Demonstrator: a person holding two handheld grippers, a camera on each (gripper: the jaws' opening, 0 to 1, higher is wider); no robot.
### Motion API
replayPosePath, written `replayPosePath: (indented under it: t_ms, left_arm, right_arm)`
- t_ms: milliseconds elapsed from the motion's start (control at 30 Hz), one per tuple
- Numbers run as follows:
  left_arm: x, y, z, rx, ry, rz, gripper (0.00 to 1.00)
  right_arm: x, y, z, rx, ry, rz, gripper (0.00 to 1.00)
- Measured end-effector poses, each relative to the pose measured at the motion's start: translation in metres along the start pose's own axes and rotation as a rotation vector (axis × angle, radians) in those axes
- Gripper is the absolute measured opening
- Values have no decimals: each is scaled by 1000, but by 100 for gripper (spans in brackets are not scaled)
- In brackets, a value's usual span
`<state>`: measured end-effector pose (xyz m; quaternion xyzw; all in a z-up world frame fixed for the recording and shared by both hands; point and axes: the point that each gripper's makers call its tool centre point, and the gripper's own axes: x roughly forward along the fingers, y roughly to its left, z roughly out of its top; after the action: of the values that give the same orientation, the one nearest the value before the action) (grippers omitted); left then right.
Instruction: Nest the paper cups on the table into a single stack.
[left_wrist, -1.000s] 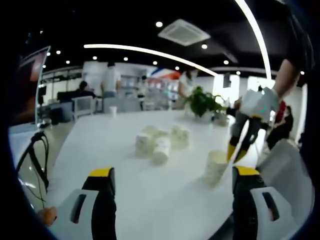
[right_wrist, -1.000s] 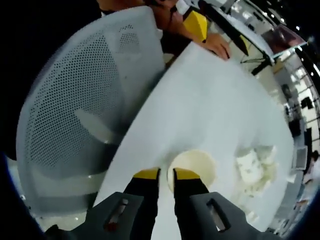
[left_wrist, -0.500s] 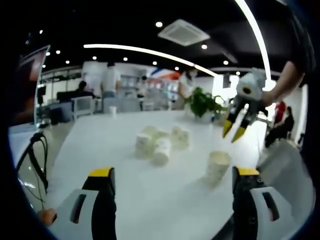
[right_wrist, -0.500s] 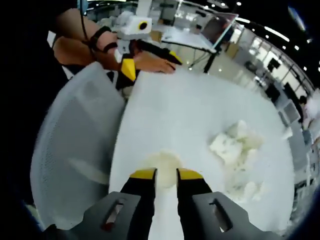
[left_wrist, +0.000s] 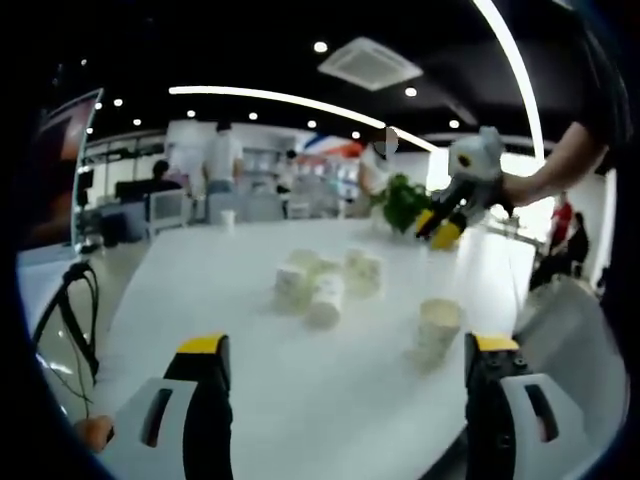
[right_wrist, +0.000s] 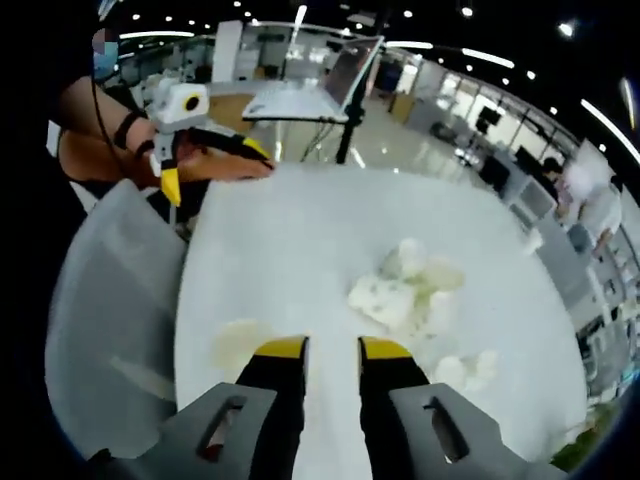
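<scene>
In the left gripper view, the left gripper (left_wrist: 342, 395) rises from the bottom edge with its jaws spread wide and nothing between them; only the yellow-tipped ends and grey bodies show, the rest cut off by the frame. Just beyond, right of centre on the white bench (left_wrist: 250, 380), one cup (left_wrist: 434, 330) stands upright and alone. Farther back, at mid-frame, a heap of cups (left_wrist: 322, 285) lies jumbled, too blurred to count. Above them, upper right, the right gripper (left_wrist: 437, 226) hangs in the air, its yellow tips close together and apparently empty, though motion blur softens it. A plant (left_wrist: 405, 203) sits at the bench's far edge.

In the right gripper view, the right gripper (right_wrist: 332, 352) shows a narrow gap holding nothing. The cup (right_wrist: 240, 346) is a pale smear lower left; the heap (right_wrist: 405, 287) lies at centre. A chair (right_wrist: 105, 330) fills the left side, partly cut off.
</scene>
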<state>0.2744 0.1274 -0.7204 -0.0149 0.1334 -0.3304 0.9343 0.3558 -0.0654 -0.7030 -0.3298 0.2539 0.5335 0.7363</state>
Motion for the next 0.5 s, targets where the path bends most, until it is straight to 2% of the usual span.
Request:
replayPosePath:
  t_ms: [100, 500]
  left_arm:
    - [1, -2, -2, -4, 9, -5, 98]
    - [-2, -3, -1, -1, 5, 0, 98]
  right_arm:
    - [3, -10, 4, -7, 2, -7, 13]
    - [12, -60, 23, -60, 37, -43, 14]
